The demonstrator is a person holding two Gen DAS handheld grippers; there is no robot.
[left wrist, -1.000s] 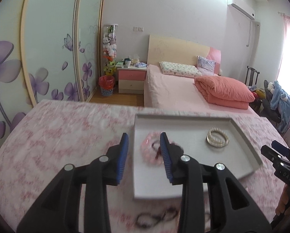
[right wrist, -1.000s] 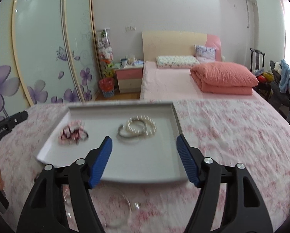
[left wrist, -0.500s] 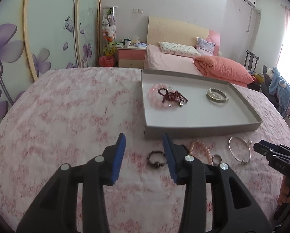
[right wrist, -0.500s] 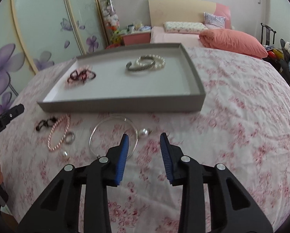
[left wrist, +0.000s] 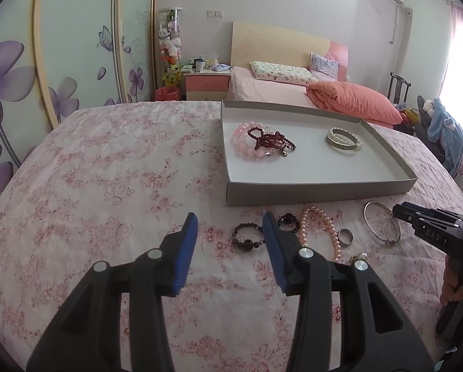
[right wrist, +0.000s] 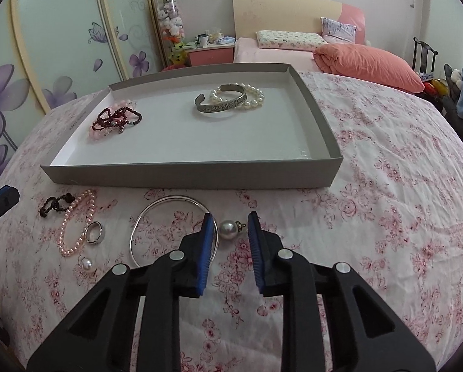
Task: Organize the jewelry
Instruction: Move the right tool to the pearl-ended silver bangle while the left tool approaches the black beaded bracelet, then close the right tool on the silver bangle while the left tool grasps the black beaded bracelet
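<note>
Jewelry (right wrist: 76, 226) lies scattered on the flowered bedspread (left wrist: 107, 186) just short of the grey tray (right wrist: 188, 172), and both grippers hover above it with nothing held. The left gripper (left wrist: 229, 235) has its jaws apart; a dark bead bracelet (left wrist: 246, 241) sits just ahead of the right-hand jaw's tip, partly behind it, so it looks lined up for the next pick. Beyond that jaw lie a smaller dark piece (left wrist: 288, 221), a pink pearl strand (left wrist: 322, 232), a ring (left wrist: 345, 236) and a thin silver bangle (left wrist: 382, 227). The right gripper (right wrist: 229, 228) has its jaws apart too, narrower, with a pearl earring (right wrist: 229, 227) framed right between the tips, a likely target. The bangle curves under its left-hand jaw. Inside the tray, far ahead of both pairs of jaws, like sits with like: a pink and dark red bead pile (right wrist: 115, 119) to one side, an engraved cuff (right wrist: 222, 103) touching a white pearl bracelet (right wrist: 250, 94) to the other. That grouping suggests sorting by type, with roughly half still outside. Small round pieces may roll off the cloth's wrinkles when pinched.
</note>
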